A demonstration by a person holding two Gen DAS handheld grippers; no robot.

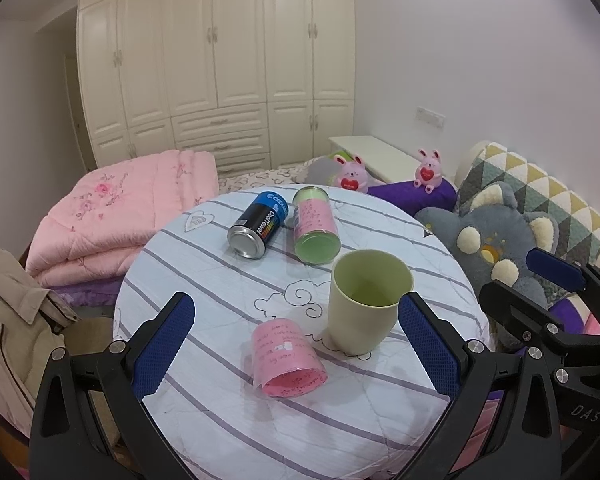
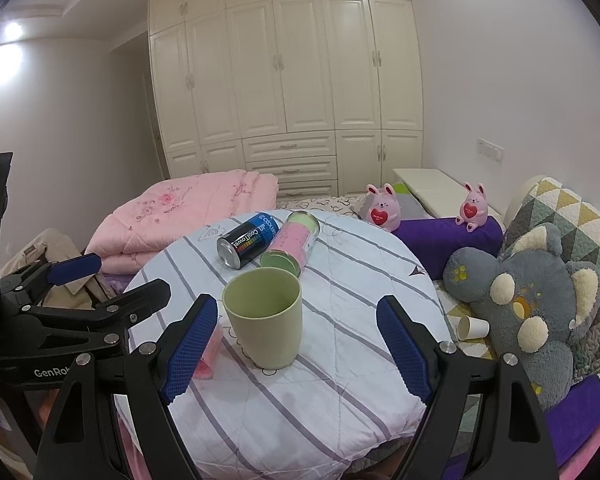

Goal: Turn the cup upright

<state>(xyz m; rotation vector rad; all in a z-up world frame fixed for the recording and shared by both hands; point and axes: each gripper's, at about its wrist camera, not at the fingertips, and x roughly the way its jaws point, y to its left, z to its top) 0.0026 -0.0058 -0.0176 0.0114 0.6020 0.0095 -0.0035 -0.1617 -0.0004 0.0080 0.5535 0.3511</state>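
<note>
A pale green cup (image 1: 366, 300) stands upright, mouth up, on the round striped table (image 1: 228, 280); it also shows in the right wrist view (image 2: 266, 322). My left gripper (image 1: 296, 344) is open and empty, its blue pads wide apart, the cup just inside its right finger. My right gripper (image 2: 298, 346) is open and empty, with the cup between its fingers toward the left one. The right gripper also shows at the right edge of the left wrist view (image 1: 540, 284). The left gripper shows at the left of the right wrist view (image 2: 100, 284).
A pink paper-wrapped cup (image 1: 286, 360) lies on its side near the left gripper. A black and blue can (image 1: 260, 224) and a pink-labelled green canister (image 1: 314, 226) lie farther back. A pink quilt (image 1: 120, 216), a grey plush (image 2: 528, 300) and a paper cup (image 2: 472, 326) surround the table.
</note>
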